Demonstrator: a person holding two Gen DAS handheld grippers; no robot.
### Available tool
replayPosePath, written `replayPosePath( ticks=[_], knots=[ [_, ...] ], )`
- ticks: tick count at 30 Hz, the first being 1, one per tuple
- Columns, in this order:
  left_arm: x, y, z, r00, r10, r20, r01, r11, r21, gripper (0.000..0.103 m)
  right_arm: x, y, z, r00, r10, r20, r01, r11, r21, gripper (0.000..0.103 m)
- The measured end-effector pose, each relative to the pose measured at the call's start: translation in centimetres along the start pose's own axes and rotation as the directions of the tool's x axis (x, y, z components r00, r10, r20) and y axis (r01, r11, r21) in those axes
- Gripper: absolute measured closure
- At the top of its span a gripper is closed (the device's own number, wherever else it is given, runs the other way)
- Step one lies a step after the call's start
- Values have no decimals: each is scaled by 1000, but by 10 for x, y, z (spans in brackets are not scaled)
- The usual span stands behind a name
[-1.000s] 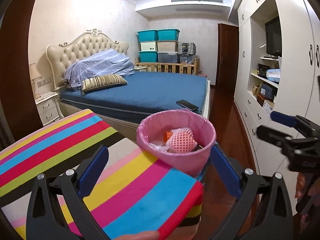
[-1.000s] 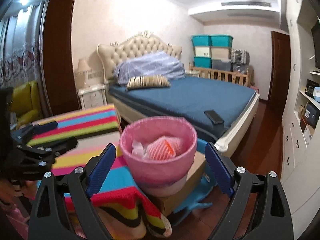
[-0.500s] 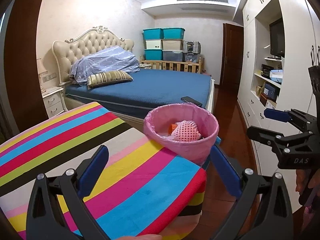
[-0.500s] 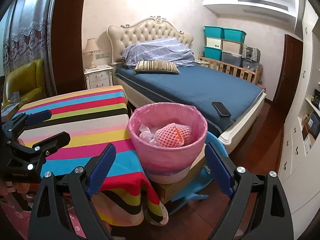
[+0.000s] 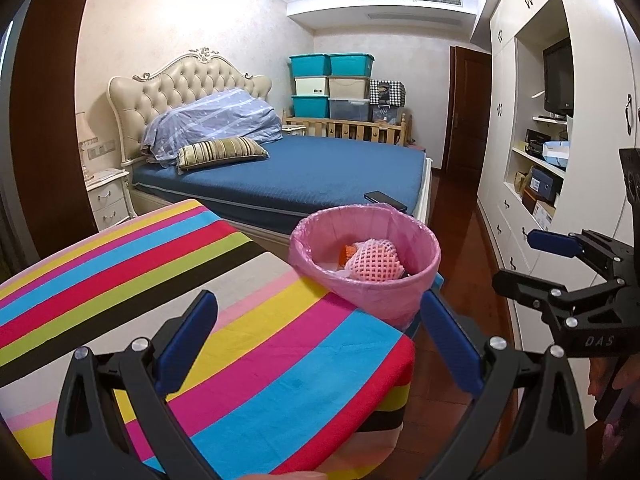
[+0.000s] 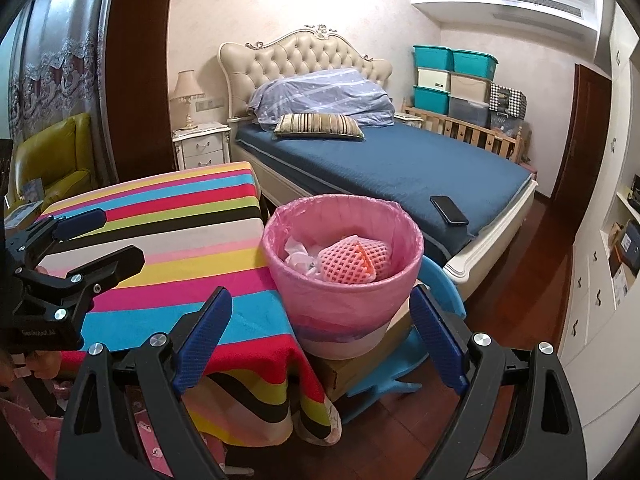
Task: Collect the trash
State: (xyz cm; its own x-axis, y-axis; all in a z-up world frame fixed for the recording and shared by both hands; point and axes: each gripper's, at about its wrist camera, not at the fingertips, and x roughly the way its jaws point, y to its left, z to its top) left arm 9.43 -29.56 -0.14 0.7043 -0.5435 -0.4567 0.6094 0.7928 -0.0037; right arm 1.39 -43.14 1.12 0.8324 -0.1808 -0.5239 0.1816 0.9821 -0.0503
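A bin with a pink liner stands off the table's far right corner, on a cardboard box. Inside it lie a pink foam fruit net, something orange and crumpled white wrapping. My left gripper hovers open above the striped tablecloth, short of the bin, with nothing between its fingers. My right gripper is open in front of the bin, also with nothing between its fingers. Each gripper shows in the other's view: the right, the left.
A bed with a blue cover lies behind the bin, a black phone on its near corner. White cupboards line the right wall. A blue plastic stool sits under the box. A yellow armchair and nightstand stand at the left.
Both views have shifted a little and show more of the striped tabletop. The bin and its contents have stayed put. Both grippers remain open.
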Motion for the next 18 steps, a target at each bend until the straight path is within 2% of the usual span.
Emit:
replayPosePath(
  ticks=[18],
  knots=[
    [6,-7,-4,1000,2,-18,-2,1000,16,5,0,-3,-2,1000,-3,3,3,1000,8,19]
  ],
)
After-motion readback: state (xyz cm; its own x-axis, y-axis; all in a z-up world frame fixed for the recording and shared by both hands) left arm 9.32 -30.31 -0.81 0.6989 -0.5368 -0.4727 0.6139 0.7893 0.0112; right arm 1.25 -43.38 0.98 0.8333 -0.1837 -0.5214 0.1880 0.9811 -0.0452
